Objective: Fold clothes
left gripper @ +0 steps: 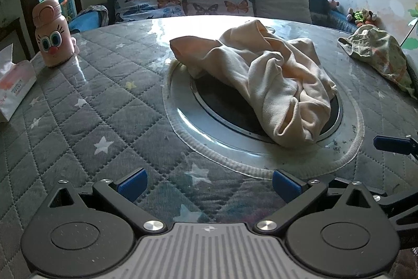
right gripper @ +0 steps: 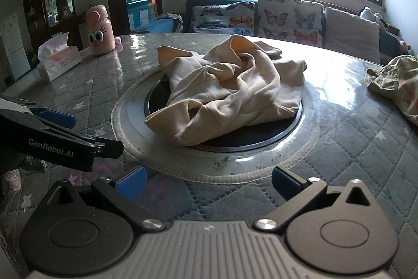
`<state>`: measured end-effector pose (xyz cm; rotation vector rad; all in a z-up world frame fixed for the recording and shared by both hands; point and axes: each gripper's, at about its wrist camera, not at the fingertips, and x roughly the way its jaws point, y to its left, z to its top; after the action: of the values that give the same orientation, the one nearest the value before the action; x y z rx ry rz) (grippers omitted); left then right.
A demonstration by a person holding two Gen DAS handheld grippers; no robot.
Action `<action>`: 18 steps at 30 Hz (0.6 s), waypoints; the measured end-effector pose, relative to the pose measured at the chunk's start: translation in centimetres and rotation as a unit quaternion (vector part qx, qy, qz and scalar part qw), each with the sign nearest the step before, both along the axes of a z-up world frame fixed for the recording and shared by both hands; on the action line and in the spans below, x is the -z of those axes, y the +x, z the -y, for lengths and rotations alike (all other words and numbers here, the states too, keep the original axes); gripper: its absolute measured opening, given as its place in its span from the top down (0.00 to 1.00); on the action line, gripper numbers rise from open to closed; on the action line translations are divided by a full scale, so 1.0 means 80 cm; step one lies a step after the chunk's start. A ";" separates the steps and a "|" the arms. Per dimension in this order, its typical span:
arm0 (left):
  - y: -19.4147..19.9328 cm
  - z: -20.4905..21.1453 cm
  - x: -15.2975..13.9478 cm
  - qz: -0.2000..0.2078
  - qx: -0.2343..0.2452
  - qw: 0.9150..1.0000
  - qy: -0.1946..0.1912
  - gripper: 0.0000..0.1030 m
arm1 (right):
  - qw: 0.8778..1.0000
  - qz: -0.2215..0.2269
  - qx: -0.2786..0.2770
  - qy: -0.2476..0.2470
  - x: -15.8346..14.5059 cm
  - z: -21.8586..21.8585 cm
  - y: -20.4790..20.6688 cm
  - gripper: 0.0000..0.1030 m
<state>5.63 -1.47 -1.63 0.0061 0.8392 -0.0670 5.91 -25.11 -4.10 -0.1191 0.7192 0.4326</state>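
Cream garment (left gripper: 263, 80) is crumpled mid-bench over the dark round inset (right gripper: 222, 132); left gripper (left gripper: 209, 183) and right gripper (right gripper: 207, 181) hover at the near edge, fingers spread, holding nothing.

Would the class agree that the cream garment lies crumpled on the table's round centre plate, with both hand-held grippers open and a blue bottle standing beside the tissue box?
Not quite: the bottle is pink, not blue, as the right wrist view shows. The rest holds: the cream garment lies crumpled on the centre plate, the tissue box sits beside the bottle, and the left hand-held gripper and right hand-held gripper are open.
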 end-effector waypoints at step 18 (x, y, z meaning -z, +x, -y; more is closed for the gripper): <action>0.027 0.006 -0.014 0.010 0.009 1.000 0.008 0.00 | 1.000 0.001 0.002 -0.002 -0.013 0.006 0.026 0.00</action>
<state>7.83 -1.95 -0.54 0.0293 0.8203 -0.0771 7.99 -25.57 -3.07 -0.1217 0.7190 0.4264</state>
